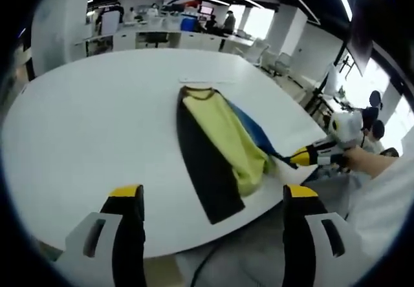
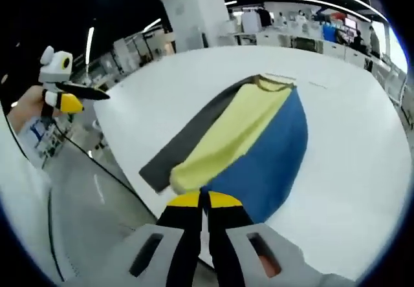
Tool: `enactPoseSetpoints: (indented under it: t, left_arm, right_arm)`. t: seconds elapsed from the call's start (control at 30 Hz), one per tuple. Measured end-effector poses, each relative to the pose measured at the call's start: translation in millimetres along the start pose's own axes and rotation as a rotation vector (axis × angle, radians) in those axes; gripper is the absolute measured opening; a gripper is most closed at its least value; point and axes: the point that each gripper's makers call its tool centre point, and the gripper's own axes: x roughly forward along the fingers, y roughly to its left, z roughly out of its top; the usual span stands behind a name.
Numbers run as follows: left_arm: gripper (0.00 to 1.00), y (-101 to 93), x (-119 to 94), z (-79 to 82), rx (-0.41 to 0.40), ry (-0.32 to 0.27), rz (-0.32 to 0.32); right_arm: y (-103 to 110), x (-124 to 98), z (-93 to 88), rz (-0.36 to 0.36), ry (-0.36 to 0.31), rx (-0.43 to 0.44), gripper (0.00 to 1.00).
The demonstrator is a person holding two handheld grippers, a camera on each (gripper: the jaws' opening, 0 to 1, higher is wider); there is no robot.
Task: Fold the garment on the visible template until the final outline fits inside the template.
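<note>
1. In the left gripper view, the left gripper [image 1: 210, 200], black jaws with yellow tips, rises from 6 o'clock with its jaws standing wide apart and nothing between them; it hangs over the near edge of the large white oval table [image 1: 90, 119].
2. Beyond it, at about 1 o'clock from the jaw gap, the yellow and blue cloth garment [image 1: 226, 135] lies stretched out on the table, its collar end towards 12 o'clock.
3. The garment lies partly over the dark grey flat template [image 1: 204, 161], which shows as a long strip along the garment's 9 o'clock side and runs to the table's near edge.
4. At 3 o'clock in the same view the right gripper [image 1: 284, 157] comes in, held in a person's hand [image 1: 362, 161], its tips at the garment's lower corner.
5. In the right gripper view, the right gripper's jaws rise from 6 o'clock pressed together, with a fold of the garment's hem at the yellow tips; it appears to have the cloth pinched.
6. There the yellow half lies towards 10 o'clock, the blue half towards 3 o'clock, and the template edge shows beyond the yellow.
7. An office with desks and ceiling strip lights surrounds the table.
</note>
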Motion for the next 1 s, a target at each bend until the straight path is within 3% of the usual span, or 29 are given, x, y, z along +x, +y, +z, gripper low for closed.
enactPoseSetpoints:
  t: [0.2, 1.0]
  left_arm:
    - [0.85, -6.7, -2, -3.6, -0.001, -0.004, -0.005]
    - [0.88, -20.4, -10, -5.4, 0.005, -0.029, -0.007]
  right_arm:
    - [-6, -14, 10.9, -0.017, -0.045, 0.036, 0.03]
    - [-70, -74, 37.6, -0.181, -0.117, 0.007, 0.02]
